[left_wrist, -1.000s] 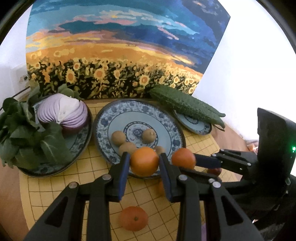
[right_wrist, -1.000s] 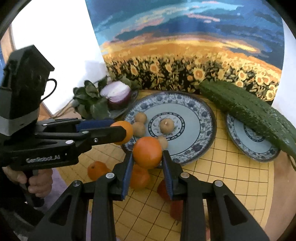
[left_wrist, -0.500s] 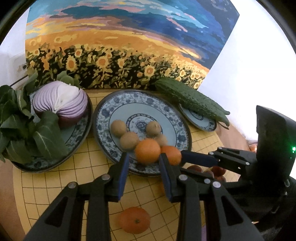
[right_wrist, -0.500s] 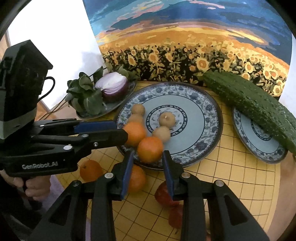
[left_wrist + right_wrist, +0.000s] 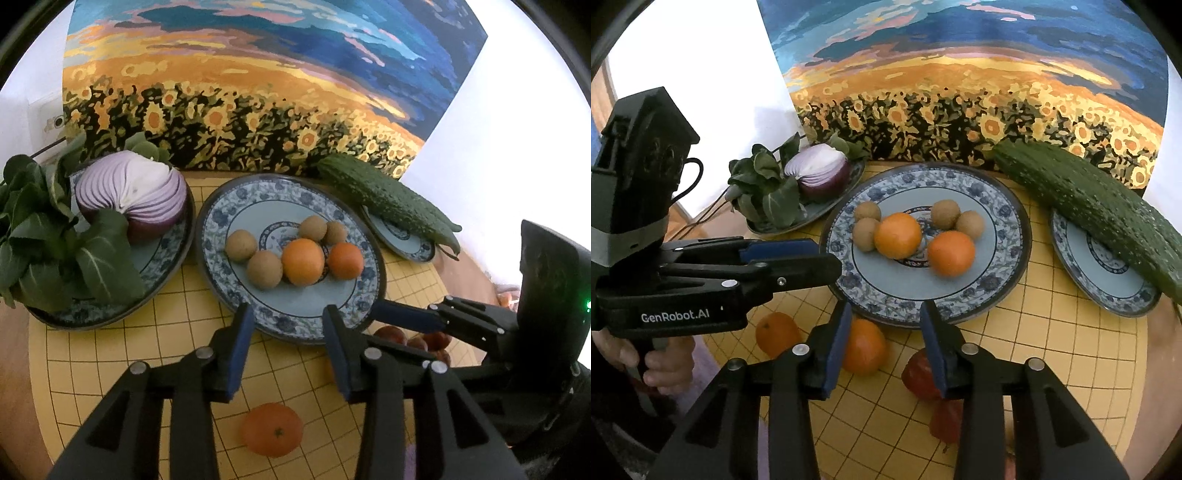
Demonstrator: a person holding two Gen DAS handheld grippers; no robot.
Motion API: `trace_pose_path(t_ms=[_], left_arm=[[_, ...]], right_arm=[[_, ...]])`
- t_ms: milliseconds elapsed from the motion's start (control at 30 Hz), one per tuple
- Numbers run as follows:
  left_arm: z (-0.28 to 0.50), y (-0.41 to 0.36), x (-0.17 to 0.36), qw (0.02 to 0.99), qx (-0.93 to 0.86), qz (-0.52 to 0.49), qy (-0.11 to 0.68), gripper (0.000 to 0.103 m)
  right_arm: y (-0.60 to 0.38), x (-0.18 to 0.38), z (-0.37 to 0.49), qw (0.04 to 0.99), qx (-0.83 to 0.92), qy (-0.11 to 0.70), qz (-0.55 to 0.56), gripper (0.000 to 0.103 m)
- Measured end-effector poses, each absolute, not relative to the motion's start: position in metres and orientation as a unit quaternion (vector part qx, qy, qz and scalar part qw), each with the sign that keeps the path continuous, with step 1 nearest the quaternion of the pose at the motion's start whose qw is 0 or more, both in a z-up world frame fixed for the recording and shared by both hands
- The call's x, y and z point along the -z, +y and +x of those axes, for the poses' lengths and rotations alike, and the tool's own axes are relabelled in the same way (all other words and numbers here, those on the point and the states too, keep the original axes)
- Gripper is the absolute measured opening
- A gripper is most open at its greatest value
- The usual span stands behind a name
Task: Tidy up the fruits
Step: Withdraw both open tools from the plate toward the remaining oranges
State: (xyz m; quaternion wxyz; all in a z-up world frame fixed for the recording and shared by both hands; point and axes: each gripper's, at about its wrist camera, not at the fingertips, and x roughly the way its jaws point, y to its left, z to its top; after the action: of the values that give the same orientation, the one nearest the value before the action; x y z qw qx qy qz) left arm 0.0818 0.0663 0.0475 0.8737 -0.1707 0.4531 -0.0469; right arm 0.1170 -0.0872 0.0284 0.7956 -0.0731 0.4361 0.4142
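Note:
Two oranges (image 5: pixel 303 261) (image 5: pixel 346 260) lie on the big blue-patterned plate (image 5: pixel 295 314) among several small brown fruits (image 5: pixel 264 269). In the right wrist view the same oranges (image 5: pixel 897 235) (image 5: pixel 951 253) lie on the plate (image 5: pixel 923 295). My left gripper (image 5: pixel 288 343) is open and empty just before the plate's near rim. My right gripper (image 5: pixel 884 339) is open and empty at the rim too. Loose oranges (image 5: pixel 272 429) (image 5: pixel 864 345) (image 5: pixel 777 334) and dark red fruits (image 5: pixel 919 373) lie on the yellow mat.
A plate with a halved red onion (image 5: pixel 133 199) and leafy greens (image 5: pixel 40 243) stands on the left. A cucumber (image 5: pixel 388 199) rests across a small plate (image 5: pixel 1104 273) on the right. A sunflower painting (image 5: pixel 240 92) leans behind.
Both grippers let go of their oranges on the big plate, opened, and drew back toward the near rim.

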Motion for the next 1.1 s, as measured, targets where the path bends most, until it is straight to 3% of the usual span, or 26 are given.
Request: trace_pose_path(t_ms=[1100], left_arm=[[0.022,0.043,-0.060,0.875,0.069,-0.100,0.468,0.045]], right_arm=[[-0.109,-0.031,0.060,0.785,-0.433,0.426,-0.123,0.040]])
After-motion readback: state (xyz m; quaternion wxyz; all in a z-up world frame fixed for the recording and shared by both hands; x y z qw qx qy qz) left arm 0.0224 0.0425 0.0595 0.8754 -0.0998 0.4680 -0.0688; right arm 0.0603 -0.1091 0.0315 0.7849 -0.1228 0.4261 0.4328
